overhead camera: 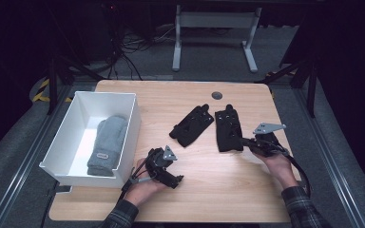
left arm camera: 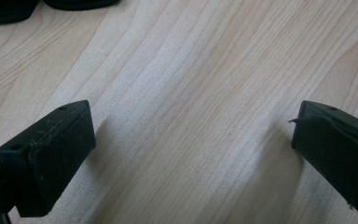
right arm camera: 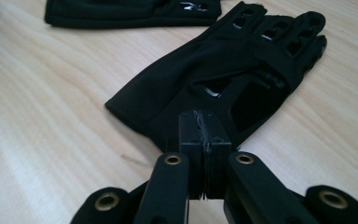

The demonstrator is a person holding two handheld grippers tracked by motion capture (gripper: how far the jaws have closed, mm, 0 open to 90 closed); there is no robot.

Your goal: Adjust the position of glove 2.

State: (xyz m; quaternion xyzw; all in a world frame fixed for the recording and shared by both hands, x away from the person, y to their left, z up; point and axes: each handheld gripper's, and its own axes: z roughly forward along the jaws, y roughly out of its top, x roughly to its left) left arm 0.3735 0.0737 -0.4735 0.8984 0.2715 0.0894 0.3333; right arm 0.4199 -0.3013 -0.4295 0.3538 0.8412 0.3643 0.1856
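Two black gloves lie side by side on the wooden table point(overhead camera: 228, 190). The right black glove point(overhead camera: 228, 128) point(right arm camera: 242, 70) lies flat with its fingers pointing away, and my right gripper point(overhead camera: 244, 141) point(right arm camera: 205, 130) is shut on the edge of its cuff. The left black glove point(overhead camera: 192, 124) point(right arm camera: 121, 11) lies free, slanted beside it. My left gripper point(overhead camera: 172, 174) point(left arm camera: 193, 140) is low over bare wood near the front, open wide with nothing between its jaws. A grey mitten point(overhead camera: 107, 142) rests inside the white bin point(overhead camera: 105, 93).
The white bin stands at the table's left side, close to my left hand. A round cable grommet point(overhead camera: 217, 95) sits near the far edge. Beyond the table are a white desk frame point(overhead camera: 214, 28) and floor cables point(overhead camera: 133, 47).
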